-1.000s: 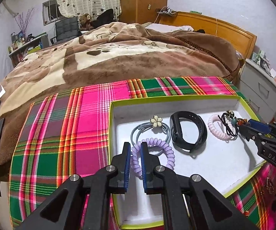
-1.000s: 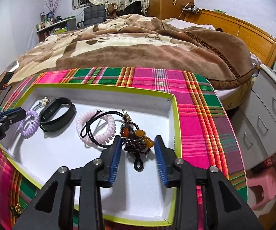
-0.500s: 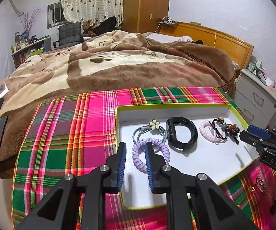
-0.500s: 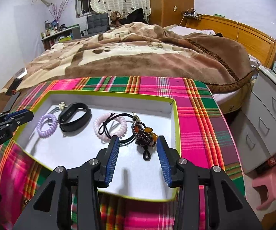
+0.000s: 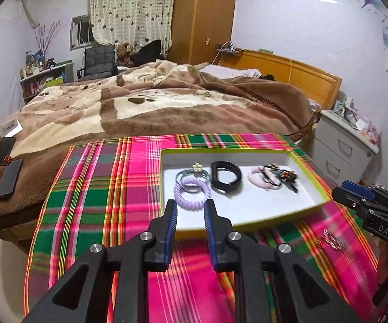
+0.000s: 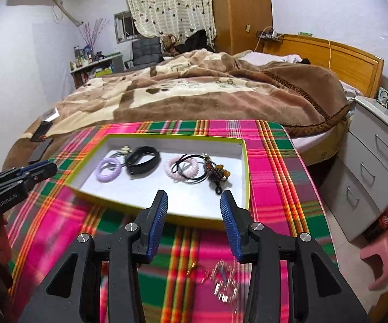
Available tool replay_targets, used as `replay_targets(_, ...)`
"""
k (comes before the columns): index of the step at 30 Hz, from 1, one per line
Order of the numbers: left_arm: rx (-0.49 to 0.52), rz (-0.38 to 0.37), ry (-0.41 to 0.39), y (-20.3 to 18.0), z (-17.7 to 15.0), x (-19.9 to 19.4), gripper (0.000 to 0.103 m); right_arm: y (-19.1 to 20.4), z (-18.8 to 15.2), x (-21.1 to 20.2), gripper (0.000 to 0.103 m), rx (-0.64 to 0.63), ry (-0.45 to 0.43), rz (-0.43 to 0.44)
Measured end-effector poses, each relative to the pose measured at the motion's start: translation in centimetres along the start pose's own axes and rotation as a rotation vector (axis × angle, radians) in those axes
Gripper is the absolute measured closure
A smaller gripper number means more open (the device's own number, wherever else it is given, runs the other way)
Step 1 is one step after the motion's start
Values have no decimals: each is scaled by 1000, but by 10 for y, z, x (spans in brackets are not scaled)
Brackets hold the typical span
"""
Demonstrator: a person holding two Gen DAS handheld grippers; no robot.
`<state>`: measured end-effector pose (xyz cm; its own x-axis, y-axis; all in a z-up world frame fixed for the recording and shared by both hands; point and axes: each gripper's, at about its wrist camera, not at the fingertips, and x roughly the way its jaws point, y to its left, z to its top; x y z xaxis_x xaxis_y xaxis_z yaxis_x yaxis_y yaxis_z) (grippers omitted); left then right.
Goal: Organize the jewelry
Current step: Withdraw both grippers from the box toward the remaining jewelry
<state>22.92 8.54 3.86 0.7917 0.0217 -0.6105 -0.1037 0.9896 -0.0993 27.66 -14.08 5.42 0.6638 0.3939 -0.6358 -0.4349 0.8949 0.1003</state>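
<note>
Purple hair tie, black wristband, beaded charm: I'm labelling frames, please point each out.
purple hair tie [image 5: 192,193], left wrist view, front coil
black wristband [image 6: 143,159], right wrist view, near side of band
beaded charm [image 6: 216,173], right wrist view, bead cluster

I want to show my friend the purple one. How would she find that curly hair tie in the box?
Look on the plaid cloth at the foot of the bed for the shallow white box with a yellow-green rim. At its left end lies the lilac spiral hair tie, overlapping a grey one. It is the only purple loop; the other spiral is pink.
</note>
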Motion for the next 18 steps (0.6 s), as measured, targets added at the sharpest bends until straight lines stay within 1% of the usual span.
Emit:
replay_targets(6,6,-6,-55,-17,-21,-50,83,13,-22,-42,61,0,-44,33)
replay_targets(13,29,-7,-67,-32,-52,-87,83,27,-57,-82,61,-8,-62,51)
replay_targets(18,46,-18,-65,-40,-75,-108,83,29,-79,-103,61,4,-67,54)
